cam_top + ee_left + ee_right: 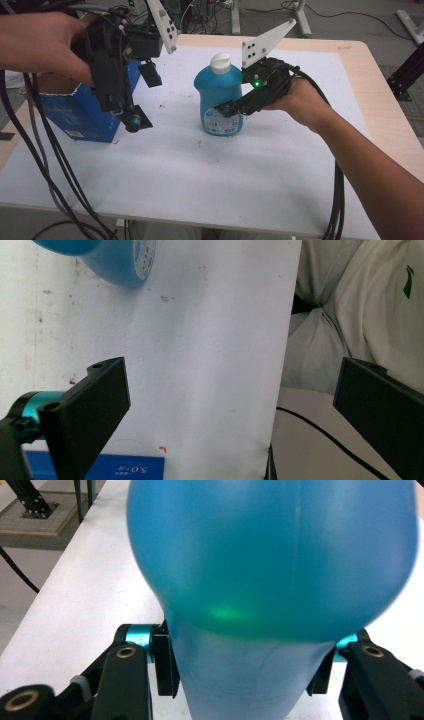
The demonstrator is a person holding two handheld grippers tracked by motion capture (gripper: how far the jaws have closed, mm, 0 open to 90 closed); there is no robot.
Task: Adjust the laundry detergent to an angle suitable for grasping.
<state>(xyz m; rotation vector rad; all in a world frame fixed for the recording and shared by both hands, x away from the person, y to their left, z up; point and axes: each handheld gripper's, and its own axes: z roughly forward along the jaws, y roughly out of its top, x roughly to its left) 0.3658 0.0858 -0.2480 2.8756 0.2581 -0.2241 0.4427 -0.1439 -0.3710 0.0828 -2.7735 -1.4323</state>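
Blue bottle (220, 97) with white cap (220, 62) stands upright mid-table on the white mat (200, 170). Right gripper (235, 106) is clenched on its body; in the right gripper view both pads press the bottle's (250, 680) narrower waist under the bulge. Left gripper (230, 405) hangs released, jaws wide apart, over bare mat beside the blue carton (82, 112), its top open.

Judgement: step in hand is the carry toward the carton. Keep the squeeze firm, the plastic looks smooth. Lift straight and hold the bottle vertical so the cap clears the carton rim
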